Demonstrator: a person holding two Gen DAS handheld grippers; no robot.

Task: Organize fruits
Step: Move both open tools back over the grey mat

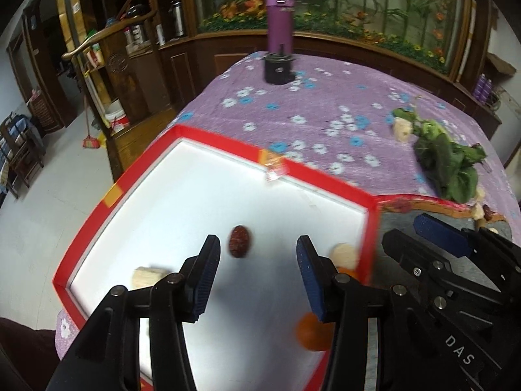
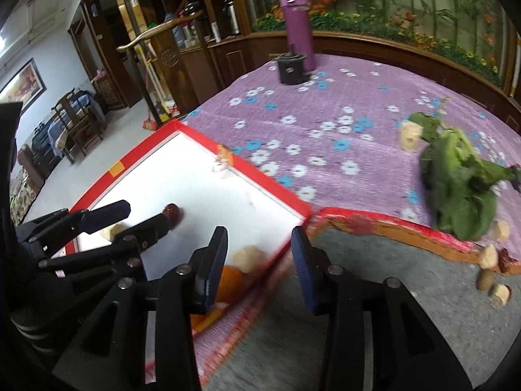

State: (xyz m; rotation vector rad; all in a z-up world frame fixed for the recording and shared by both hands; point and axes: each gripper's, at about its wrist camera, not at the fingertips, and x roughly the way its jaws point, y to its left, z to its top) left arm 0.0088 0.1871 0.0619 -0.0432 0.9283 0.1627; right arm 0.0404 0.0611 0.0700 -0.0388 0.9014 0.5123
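Observation:
A white tray with a red rim (image 1: pixel 208 137) lies at the table's left corner. In it are a dark red date (image 1: pixel 240 241), a pale cut piece (image 1: pixel 148 276), a pale round piece (image 1: pixel 344 254) and an orange (image 1: pixel 311 332). My left gripper (image 1: pixel 259 244) hovers over the tray, open, with nothing between its pads; the date lies just beyond its left fingertip. My right gripper (image 2: pixel 260 233) is open and empty above the tray's right rim (image 2: pixel 286 205), with the orange (image 2: pixel 229 282) and the round piece (image 2: pixel 249 257) below its left finger.
A grey mat (image 2: pixel 374 293) with a red and orange edge adjoins the tray. Leafy greens (image 2: pixel 462 182) and several pale pieces (image 2: pixel 488 255) lie at the right on the purple flowered cloth (image 2: pixel 325 104). A purple bottle (image 2: pixel 298 22) and a black cup (image 2: pixel 291 68) stand far back.

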